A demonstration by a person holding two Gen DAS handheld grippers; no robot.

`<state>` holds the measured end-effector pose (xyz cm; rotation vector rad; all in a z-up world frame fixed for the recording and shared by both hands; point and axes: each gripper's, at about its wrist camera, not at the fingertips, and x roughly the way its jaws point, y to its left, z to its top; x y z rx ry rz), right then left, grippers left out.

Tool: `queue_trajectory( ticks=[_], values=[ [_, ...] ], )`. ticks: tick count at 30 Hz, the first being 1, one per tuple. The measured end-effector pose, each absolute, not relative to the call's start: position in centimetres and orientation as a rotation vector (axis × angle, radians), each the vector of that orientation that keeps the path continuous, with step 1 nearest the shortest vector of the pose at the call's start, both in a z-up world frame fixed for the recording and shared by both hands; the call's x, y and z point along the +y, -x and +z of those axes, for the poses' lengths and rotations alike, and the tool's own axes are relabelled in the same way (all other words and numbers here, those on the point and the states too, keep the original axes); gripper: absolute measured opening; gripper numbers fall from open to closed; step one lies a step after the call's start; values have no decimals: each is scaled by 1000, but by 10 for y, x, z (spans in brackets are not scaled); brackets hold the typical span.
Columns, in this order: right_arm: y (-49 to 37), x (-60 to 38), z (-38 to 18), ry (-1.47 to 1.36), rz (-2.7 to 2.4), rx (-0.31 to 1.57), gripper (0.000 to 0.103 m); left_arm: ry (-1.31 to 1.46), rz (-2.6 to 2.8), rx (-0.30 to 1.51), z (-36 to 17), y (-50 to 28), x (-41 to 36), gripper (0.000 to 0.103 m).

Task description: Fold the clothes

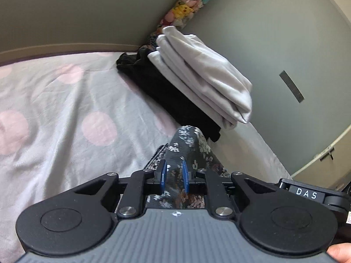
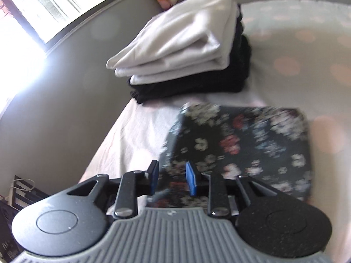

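Observation:
A dark floral garment (image 2: pixel 241 144) lies folded into a rectangle on the bed. In the left wrist view a fold of this floral garment (image 1: pixel 188 144) rises up between the blue pads, and my left gripper (image 1: pixel 173 168) is shut on it. My right gripper (image 2: pixel 171 168) sits at the garment's near left corner. Its jaws stand apart: the cloth lies between them, and a gap shows beside the left pad (image 2: pixel 153 175). Beyond the garment is a stack with a folded white garment (image 2: pixel 182 37) on top of a folded black garment (image 2: pixel 197 85).
The white sheet with pink dots (image 1: pixel 65 109) covers the bed. The stack (image 1: pixel 204 76) sits near the bed's edge, with grey floor (image 1: pixel 285 32) beyond it. Plush toys (image 1: pixel 186 6) line the wall. A bright window (image 2: pixel 54 4) is at the upper left.

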<state>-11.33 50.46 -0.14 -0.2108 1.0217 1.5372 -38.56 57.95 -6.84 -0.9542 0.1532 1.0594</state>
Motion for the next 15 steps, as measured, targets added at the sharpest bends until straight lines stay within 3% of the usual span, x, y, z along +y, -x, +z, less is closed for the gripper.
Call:
queue_trajectory(
  ticks=[7,15],
  values=[
    [58,429,-22,317,1446,884,31,752,1134,420,-70,343,570,16],
    [43,408,-83,374,1445,912,25,747,1211,625,-111,333,587,14]
  ],
)
